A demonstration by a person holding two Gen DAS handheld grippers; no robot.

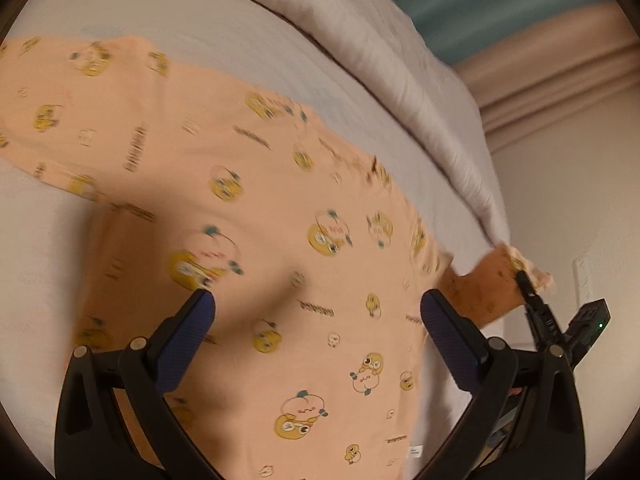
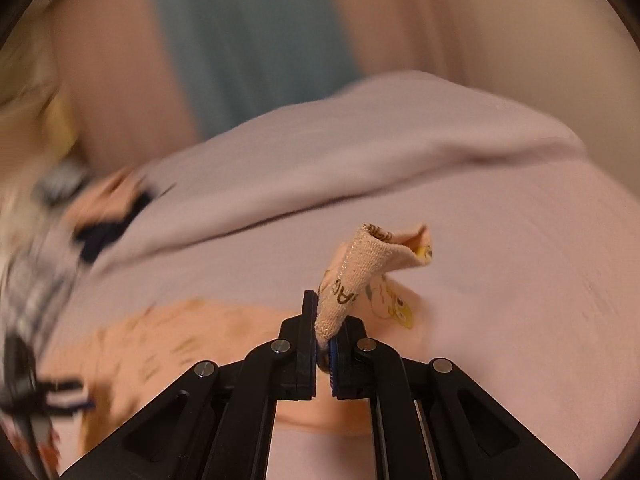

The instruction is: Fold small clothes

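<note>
left tool [image 1: 318, 304] released over peach shirt [image 1: 256, 200], right tool [image 2: 325, 332] clenched on its sleeve cuff [image 2: 360, 272]

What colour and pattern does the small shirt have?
Peach shirt with yellow cartoon duck prints; the left wrist view shows it best.

A bed [image 1: 248, 32] covered by a pale sheet carries everything here. A peach shirt [image 1: 256, 208] printed with yellow cartoon ducks lies spread flat on the sheet, one sleeve reaching toward the bed's side edge. A rumpled white duvet [image 1: 360, 40] is bunched along the far edge of the bed, just beyond the shirt.
</note>
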